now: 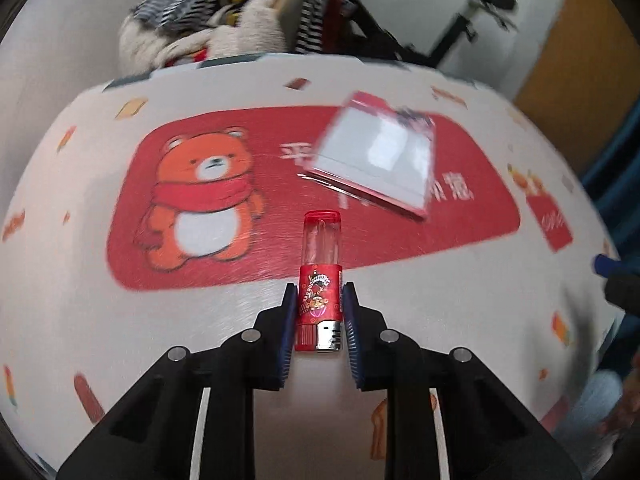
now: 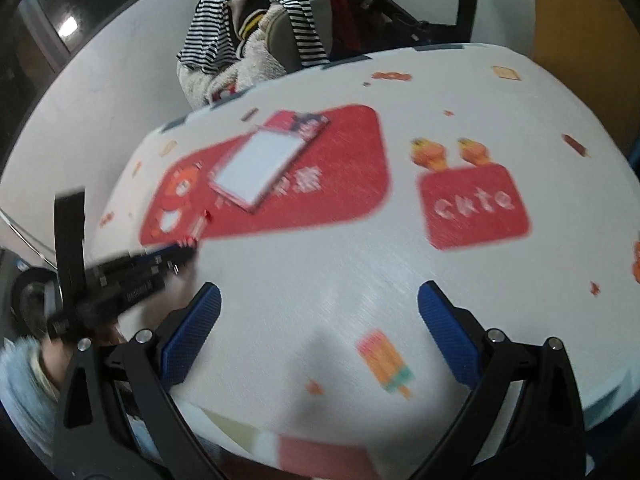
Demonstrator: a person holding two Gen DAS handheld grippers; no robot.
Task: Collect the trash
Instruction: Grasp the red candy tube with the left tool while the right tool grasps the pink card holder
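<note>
Lighter [image 1: 320,280] is lying on the tablecloth [image 1: 120,340] at the red panel's edge, your left gripper [image 1: 319,300] is clamping its lower half, your right gripper [image 2: 319,320] is hanging wide open, nothing between.

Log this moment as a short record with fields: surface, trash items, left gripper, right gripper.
surface: table under a white cloth printed with a red panel and an orange bear
trash items: red lighter, lying flat; flat red-and-white packet beyond it
left gripper: blue pads against both sides of the lighter's labelled end
right gripper: jaws wide apart, nothing between them, above bare cloth
</note>
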